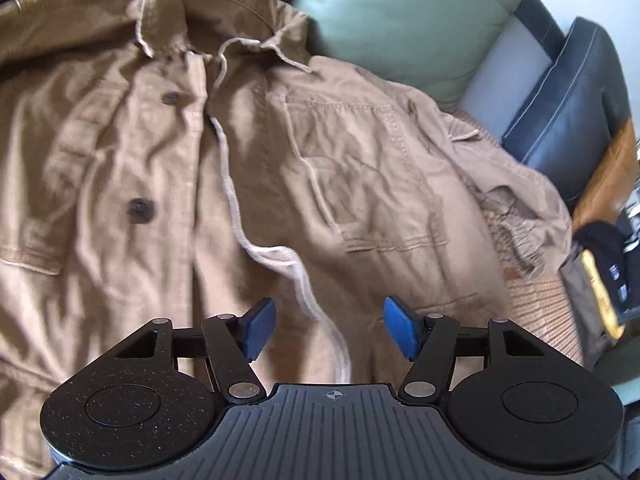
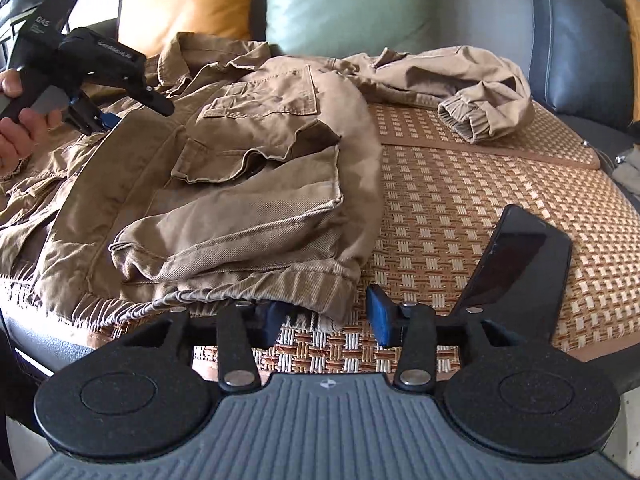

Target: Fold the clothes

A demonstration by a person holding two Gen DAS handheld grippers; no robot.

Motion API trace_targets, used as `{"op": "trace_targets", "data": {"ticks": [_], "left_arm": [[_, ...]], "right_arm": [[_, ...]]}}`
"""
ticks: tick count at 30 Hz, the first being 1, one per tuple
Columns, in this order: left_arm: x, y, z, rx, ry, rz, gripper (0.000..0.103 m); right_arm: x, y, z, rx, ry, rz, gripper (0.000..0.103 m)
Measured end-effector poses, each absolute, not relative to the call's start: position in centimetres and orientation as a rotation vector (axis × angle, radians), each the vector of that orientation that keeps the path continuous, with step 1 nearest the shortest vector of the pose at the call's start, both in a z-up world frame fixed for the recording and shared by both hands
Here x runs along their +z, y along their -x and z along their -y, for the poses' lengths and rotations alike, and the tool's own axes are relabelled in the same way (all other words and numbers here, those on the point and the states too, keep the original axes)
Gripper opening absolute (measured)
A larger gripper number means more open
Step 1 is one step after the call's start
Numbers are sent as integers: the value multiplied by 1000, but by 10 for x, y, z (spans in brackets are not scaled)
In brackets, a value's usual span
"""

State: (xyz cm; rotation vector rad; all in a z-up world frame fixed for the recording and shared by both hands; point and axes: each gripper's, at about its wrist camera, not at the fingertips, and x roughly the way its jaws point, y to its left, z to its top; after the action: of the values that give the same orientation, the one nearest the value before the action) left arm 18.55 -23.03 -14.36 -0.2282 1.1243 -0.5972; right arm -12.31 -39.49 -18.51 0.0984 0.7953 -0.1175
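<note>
A tan jacket (image 1: pixel 168 152) lies face up in the left wrist view, collar at the top, two dark buttons down its front and a pale drawstring trailing toward me. My left gripper (image 1: pixel 330 328) hovers open just above the lower front, nothing between its blue pads (image 1: pixel 260 326). The right wrist view shows the jacket (image 2: pixel 256 184) with one front panel folded over. Its elastic hem reaches my right gripper (image 2: pixel 326 318), which is open, and the hem corner hangs loosely by the left pad. A sleeve (image 2: pixel 472 92) stretches to the far right. A hand holds the left gripper (image 2: pixel 108 120) at the upper left.
The jacket rests on a woven mat (image 2: pixel 460 184) covering a sofa seat. A black phone (image 2: pixel 516 264) lies on the mat just right of my right gripper. Orange (image 2: pixel 188 0), green (image 2: pixel 344 4) and dark blue (image 2: pixel 576 40) cushions line the back.
</note>
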Motion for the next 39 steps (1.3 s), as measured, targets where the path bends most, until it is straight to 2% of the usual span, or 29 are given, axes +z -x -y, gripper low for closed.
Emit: {"op": "trace_targets", "data": {"ticks": [1,2,3,4,5,6,7,11,16,22,24,25,27,28,29,30,34,39], "left_arm": [[-146,-188,235,-573,212,-1127,69],[-151,-192,237,-552,218,-1145,38],[-156,-197,239,-533,230,-1167,24],[-158,-200,237,-518,268,-1170,18],[-156,-201,234,-508,295,-1154,7],[-152,-202,232,-506,301,-1131,4],[-146,-202,233,-512,279,-1104,4],[-128,-206,242,-536,182,-1037,4],[-136,-214,248,-537,150,-1035,3],[-160,-194,245,-561,89,-1040,3],[-159,-190,233,-545,98,-1035,12],[-158,-191,227,-529,101,-1039,13],[-153,-192,218,-509,100,-1037,20],[-148,-193,213,-499,101,-1028,23],[-142,-193,208,-489,103,-1017,41],[-135,-194,204,-477,102,-993,43],[-106,-209,201,-440,96,-905,48],[-98,-258,231,-405,-11,-867,57]], "right_arm": [[-186,123,396,-120,-114,-790,50],[-187,122,397,-125,-127,-786,50],[-187,121,398,-130,-137,-781,50],[-187,120,399,-136,-147,-776,50],[-188,119,399,-138,-152,-773,50],[-187,118,399,-137,-154,-773,35],[-183,118,399,-134,-146,-774,6],[-164,123,397,-115,-49,-787,6],[-146,129,394,-73,84,-813,6],[-175,122,391,9,207,-922,6],[-173,122,392,23,208,-925,7],[-172,123,393,31,206,-928,9],[-168,124,396,52,182,-942,14],[-165,125,399,62,169,-966,26],[-161,126,402,69,157,-986,45],[-154,129,405,69,152,-983,51],[-108,129,423,69,116,-898,53],[-58,50,445,110,127,-728,53]]}}
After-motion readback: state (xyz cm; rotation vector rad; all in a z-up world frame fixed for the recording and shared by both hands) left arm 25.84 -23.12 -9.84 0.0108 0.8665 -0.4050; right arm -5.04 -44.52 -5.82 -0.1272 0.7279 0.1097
